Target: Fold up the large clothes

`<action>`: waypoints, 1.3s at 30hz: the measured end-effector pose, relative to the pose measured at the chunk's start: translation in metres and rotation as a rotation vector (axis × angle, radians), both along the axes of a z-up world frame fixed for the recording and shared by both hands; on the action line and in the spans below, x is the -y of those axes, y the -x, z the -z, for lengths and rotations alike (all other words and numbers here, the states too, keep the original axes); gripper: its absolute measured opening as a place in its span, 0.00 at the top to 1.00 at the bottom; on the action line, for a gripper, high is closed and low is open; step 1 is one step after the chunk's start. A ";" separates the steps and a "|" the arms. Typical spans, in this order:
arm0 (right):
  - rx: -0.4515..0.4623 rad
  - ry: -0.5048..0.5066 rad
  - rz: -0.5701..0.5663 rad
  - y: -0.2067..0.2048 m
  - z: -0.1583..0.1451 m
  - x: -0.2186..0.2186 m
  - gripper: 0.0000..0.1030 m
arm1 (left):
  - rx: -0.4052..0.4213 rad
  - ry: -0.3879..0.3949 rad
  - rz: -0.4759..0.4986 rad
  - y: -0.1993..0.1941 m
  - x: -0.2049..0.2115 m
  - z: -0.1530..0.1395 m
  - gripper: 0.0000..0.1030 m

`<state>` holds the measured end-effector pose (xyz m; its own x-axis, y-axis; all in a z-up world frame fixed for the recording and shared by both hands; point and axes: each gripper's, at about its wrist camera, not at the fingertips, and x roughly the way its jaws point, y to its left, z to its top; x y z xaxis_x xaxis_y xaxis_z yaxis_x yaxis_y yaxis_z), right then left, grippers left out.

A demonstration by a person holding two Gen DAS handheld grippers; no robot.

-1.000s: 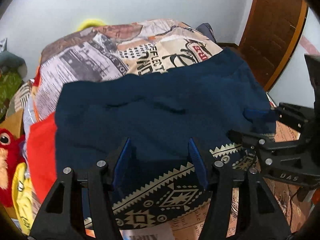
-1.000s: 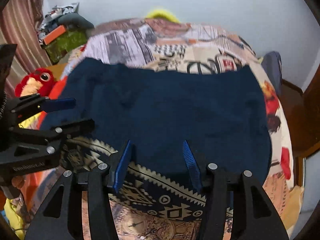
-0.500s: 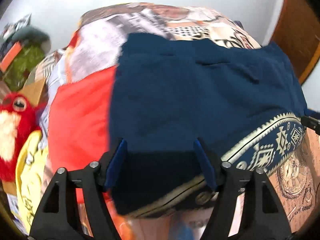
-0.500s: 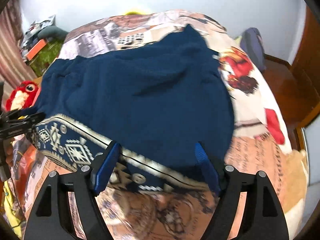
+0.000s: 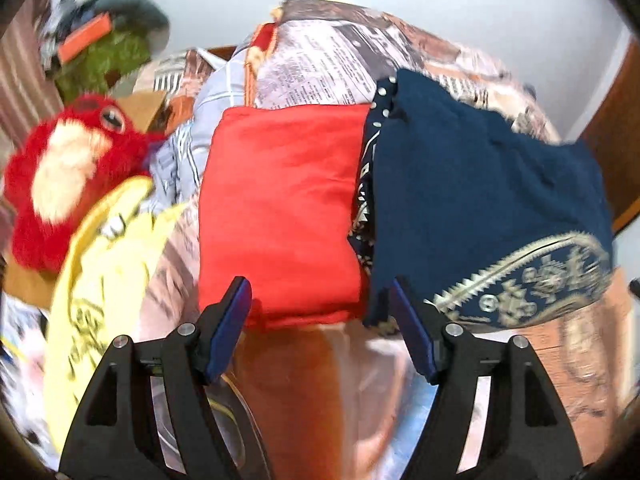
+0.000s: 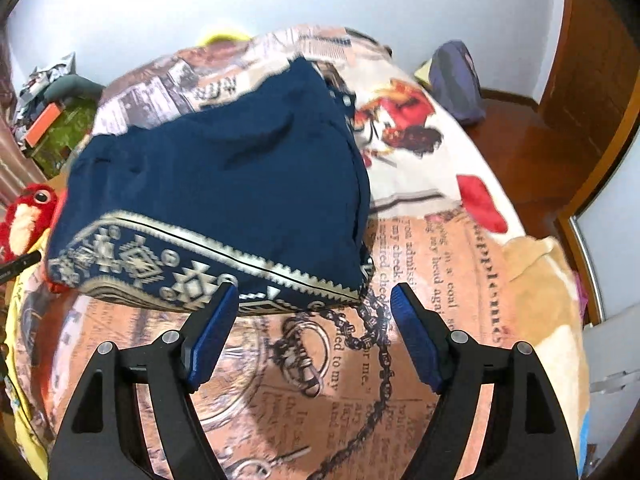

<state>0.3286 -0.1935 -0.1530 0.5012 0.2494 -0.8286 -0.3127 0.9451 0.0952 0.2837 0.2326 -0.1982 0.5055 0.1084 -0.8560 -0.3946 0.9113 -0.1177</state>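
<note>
The navy garment (image 6: 224, 184), folded with its patterned cream border (image 6: 168, 264) along the near edge, lies on the bed (image 6: 420, 280) over a printed bedspread of newsprint and chain pictures. In the right wrist view it sits toward the bed's left side, its near border just ahead of the right gripper (image 6: 314, 312). That gripper's 2 blue pads stand wide apart with only bedspread between them; nothing is held.

In the left wrist view the same garment (image 5: 480, 200) lies just right of 1 folded red cloth (image 5: 280, 216), their edges touching. The left gripper (image 5: 320, 312) hangs over the near edge of the red cloth, jaws spread and empty; the right pad sits close by the navy corner, though contact cannot be told.

Off the bed's left edge are 1 red plush toy (image 5: 68, 168) and 1 yellow printed cloth (image 5: 104, 272); farther back lies a cluttered pile with a green item (image 5: 104, 60). By the far right corner 1 grey-blue bundle (image 6: 456, 80) rests against the wall, beside a brown wooden door (image 6: 592, 80). No containers show.
</note>
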 end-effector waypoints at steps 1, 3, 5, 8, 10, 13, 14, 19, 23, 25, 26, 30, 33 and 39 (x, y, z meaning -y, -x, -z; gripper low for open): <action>0.012 -0.006 -0.003 0.003 -0.006 -0.001 0.27 | 0.024 0.070 -0.016 0.008 -0.004 -0.002 0.31; 0.035 -0.017 -0.011 0.009 -0.015 -0.002 0.27 | 0.051 0.180 -0.030 0.014 -0.005 0.000 0.31; 0.054 -0.020 -0.023 0.012 -0.021 -0.007 0.27 | 0.069 0.309 -0.031 0.019 -0.004 0.008 0.31; 0.065 -0.018 -0.051 0.015 -0.023 -0.018 0.27 | 0.072 0.462 0.002 0.016 0.007 0.029 0.31; 0.076 -0.008 -0.069 0.018 -0.020 -0.026 0.27 | 0.073 0.545 0.007 0.012 0.013 0.045 0.31; 0.085 0.023 -0.102 0.021 -0.014 -0.036 0.27 | 0.071 0.646 0.008 0.001 0.024 0.066 0.31; 0.085 0.032 -0.110 0.021 -0.012 -0.039 0.27 | 0.071 0.662 0.013 -0.006 0.025 0.072 0.31; 0.084 0.055 -0.121 0.024 -0.002 -0.048 0.27 | 0.129 0.708 -0.006 -0.021 0.029 0.080 0.31; 0.051 0.024 -0.105 0.022 0.008 -0.047 0.27 | 0.185 0.736 -0.003 -0.032 0.029 0.073 0.37; 0.032 0.016 -0.090 0.019 0.012 -0.046 0.27 | 0.200 0.699 0.019 -0.037 0.035 0.063 0.37; 0.024 0.011 -0.086 0.019 0.013 -0.046 0.27 | 0.206 0.661 0.029 -0.039 0.040 0.058 0.37; 0.008 0.002 -0.081 0.018 0.018 -0.046 0.27 | 0.265 0.538 0.024 -0.041 0.048 0.039 0.49; 0.010 0.005 -0.082 0.019 0.020 -0.046 0.27 | 0.290 0.478 -0.045 -0.042 0.047 0.040 0.49; -0.013 0.001 -0.073 0.016 0.024 -0.046 0.27 | 0.251 0.509 -0.122 -0.062 0.039 0.061 0.52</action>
